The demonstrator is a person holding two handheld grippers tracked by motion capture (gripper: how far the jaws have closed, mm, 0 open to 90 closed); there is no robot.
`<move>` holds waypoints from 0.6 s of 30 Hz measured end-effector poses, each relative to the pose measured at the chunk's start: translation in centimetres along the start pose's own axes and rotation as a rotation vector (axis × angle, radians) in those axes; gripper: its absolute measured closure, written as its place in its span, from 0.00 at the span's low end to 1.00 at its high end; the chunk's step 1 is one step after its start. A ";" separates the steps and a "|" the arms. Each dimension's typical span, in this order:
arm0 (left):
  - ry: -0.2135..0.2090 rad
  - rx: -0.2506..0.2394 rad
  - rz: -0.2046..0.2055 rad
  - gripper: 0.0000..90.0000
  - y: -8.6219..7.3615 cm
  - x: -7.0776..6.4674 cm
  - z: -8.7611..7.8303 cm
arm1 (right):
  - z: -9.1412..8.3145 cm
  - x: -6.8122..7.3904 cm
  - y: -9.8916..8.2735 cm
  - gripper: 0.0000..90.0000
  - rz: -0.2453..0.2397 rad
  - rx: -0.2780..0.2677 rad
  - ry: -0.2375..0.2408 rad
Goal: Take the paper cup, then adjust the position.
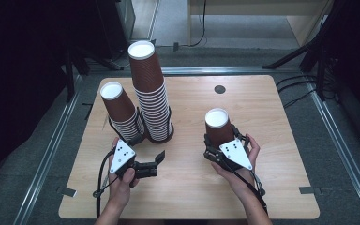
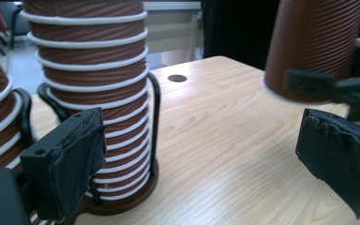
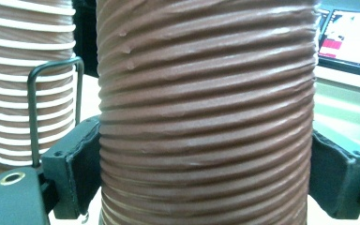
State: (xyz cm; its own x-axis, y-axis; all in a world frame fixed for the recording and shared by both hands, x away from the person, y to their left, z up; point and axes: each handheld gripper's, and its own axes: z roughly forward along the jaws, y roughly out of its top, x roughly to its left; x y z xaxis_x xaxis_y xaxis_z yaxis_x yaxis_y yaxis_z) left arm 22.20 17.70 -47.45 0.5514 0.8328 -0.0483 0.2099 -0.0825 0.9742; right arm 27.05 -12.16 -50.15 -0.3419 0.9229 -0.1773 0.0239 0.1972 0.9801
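We are holding a single brown cup upside down in the right gripper, with the jaws pinching its ribbed wall from both sides. The cup is sitting well to the right of the tall stack of brown cups, and its rim is hanging slightly above the table, as the left gripper view is showing. We are keeping the left gripper just in front of the tall stack, with its jaws spread apart and gripping nothing. The tall stack is standing inverted in a black wire holder. A shorter stack is leaning just to the left of the tall stack, in a holder of its own.
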 end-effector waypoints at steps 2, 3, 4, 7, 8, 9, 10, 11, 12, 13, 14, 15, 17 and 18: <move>-0.005 0.000 0.001 0.02 0.1 0.0 -0.1 | 0.0 0.1 -0.1 0.13 -0.014 0.003 0.004; -0.009 -0.003 -0.001 0.02 0.2 0.0 -0.1 | 0.2 0.4 -0.1 0.13 -0.034 0.007 0.008; -0.018 -0.004 -0.004 0.02 0.4 0.0 -0.4 | 0.2 0.4 -0.2 0.13 -0.038 0.008 0.010; -0.027 -0.007 -0.010 0.02 0.5 -0.1 -0.5 | 0.4 0.7 -0.4 0.13 -0.048 0.017 0.002; -0.029 -0.007 -0.008 0.02 0.5 -0.1 -0.5 | 0.4 0.8 -0.5 0.13 -0.060 0.020 -0.002; -0.032 -0.007 -0.011 0.02 0.5 -0.2 -0.4 | 0.4 0.8 -0.6 0.13 -0.076 0.022 -0.003; -0.035 -0.006 -0.011 0.02 0.5 -0.2 -0.4 | 0.4 0.9 -0.6 0.13 -0.086 0.023 0.003; -0.035 -0.006 -0.011 0.02 0.5 -0.2 -0.4 | 0.4 1.0 -0.7 0.13 -0.105 0.012 0.004; -0.038 -0.002 -0.010 0.02 0.5 -0.3 -0.3 | 0.4 1.0 -0.7 0.13 -0.105 0.012 0.004; -0.046 0.002 -0.010 0.02 0.4 -0.5 -0.2 | 0.4 1.1 -0.7 0.13 -0.140 0.004 -0.004; -0.051 0.002 -0.010 0.02 0.4 -0.6 -0.2 | 0.4 1.2 -0.7 0.13 -0.142 0.004 -0.006; -0.051 0.002 -0.010 0.02 0.4 -0.6 -0.2 | 0.4 1.2 -0.7 0.13 -0.142 0.004 -0.006; -0.058 0.006 -0.005 0.02 0.4 -0.8 -0.1 | 0.4 1.3 -0.6 0.13 -0.150 -0.005 -0.005; -0.062 0.006 -0.003 0.02 0.3 -0.9 0.0 | 0.4 1.3 -0.6 0.13 -0.159 -0.009 -0.001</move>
State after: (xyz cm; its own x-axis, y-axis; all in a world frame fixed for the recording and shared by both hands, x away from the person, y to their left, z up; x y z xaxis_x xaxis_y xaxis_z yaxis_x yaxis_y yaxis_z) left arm 21.79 16.97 -47.11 0.6000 0.7973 -0.0654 0.2169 -0.0834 0.9726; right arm 26.94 -10.94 -51.00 -0.3400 0.8805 -0.3304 -0.0391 0.3378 0.9404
